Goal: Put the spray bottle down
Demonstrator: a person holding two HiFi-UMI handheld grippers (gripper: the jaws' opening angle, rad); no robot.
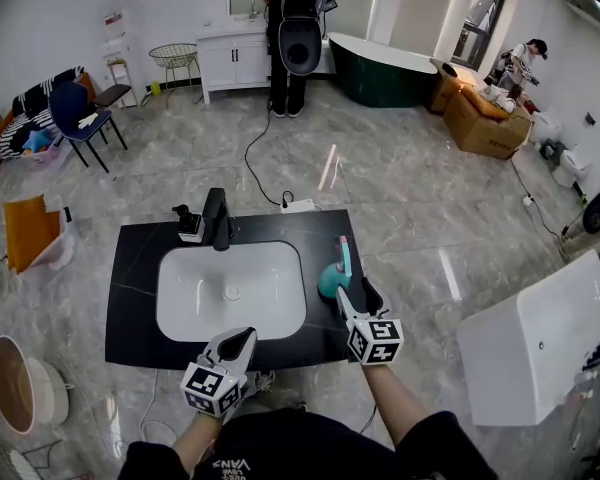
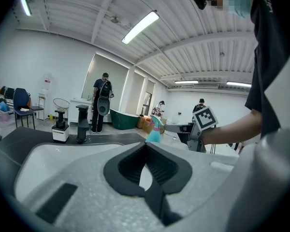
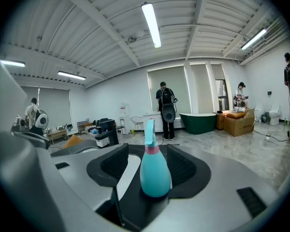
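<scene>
A teal spray bottle (image 1: 331, 279) with a pink collar stands upright on the black countertop (image 1: 130, 268), just right of the white sink (image 1: 180, 303). My right gripper (image 1: 355, 290) is right behind it, open. In the right gripper view the bottle (image 3: 154, 173) stands between the spread pads (image 3: 113, 166) without touching them. My left gripper (image 1: 242, 338) hovers at the counter's front edge, below the sink, shut and empty. The left gripper view shows its tips (image 2: 145, 144) meeting, with the bottle (image 2: 153, 132) and the right gripper (image 2: 198, 129) beyond.
A black faucet (image 1: 216, 218) and a small black and white dispenser (image 1: 188, 224) stand behind the sink. A white box (image 1: 540, 338) sits on the floor to the right. Farther back are a person (image 1: 290, 28) at a vanity, a green bathtub (image 1: 390, 68) and a blue chair (image 1: 80, 113).
</scene>
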